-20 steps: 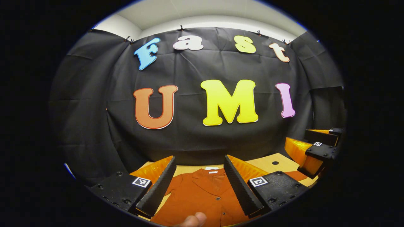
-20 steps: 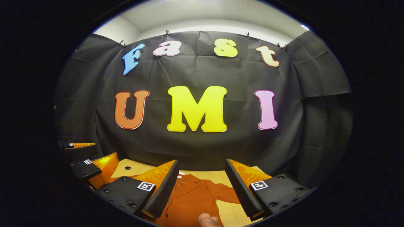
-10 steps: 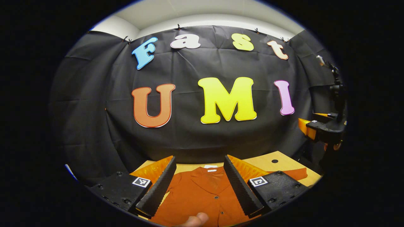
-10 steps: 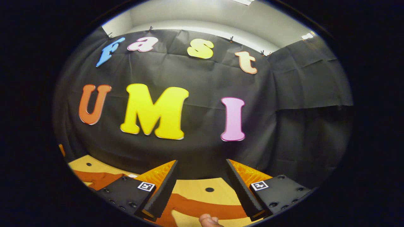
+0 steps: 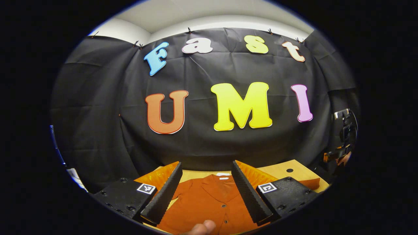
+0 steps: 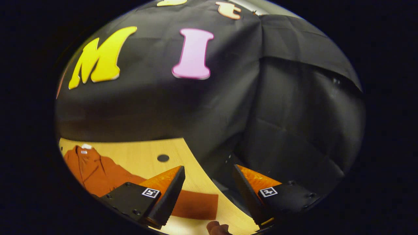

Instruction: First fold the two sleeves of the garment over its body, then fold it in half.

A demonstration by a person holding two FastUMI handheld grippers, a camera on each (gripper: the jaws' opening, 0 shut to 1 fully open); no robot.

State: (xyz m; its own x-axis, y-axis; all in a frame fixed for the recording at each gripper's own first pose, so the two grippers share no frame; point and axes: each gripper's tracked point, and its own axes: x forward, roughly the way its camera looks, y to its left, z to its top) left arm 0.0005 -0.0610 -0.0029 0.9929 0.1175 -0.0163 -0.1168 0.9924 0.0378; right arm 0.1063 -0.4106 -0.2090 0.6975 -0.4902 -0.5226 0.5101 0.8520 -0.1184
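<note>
The garment (image 5: 209, 204), a rust-orange buttoned shirt, lies flat on the wooden table (image 6: 143, 153), collar toward the booth's back wall. Its right sleeve (image 6: 196, 204) stretches out sideways from the body, long axis running across the table, with the cuff end stopping just short of the table's right edge. Neither sleeve appears folded yet, so the task is judged to be at its first step.

The right gripper (image 6: 207, 195) is the nearer tool to that cuff. In the right gripper view the cuff lies low and just left of centre, partly behind the left finger, while the right finger hangs beyond the table edge over dark cloth. The jaws stand wide apart and grip nothing. A fingertip of the holding hand (image 6: 217, 227) shows at the bottom edge. Judgement: the gripper must come down and shift slightly left to straddle the cuff across the sleeve's width.

The left gripper (image 5: 207, 192) hovers above the shirt's chest, aimed at the collar, with the button placket between its fingers. Its jaws are likewise spread and empty. The other sleeve lies off to its left, largely hidden behind a finger.
</note>
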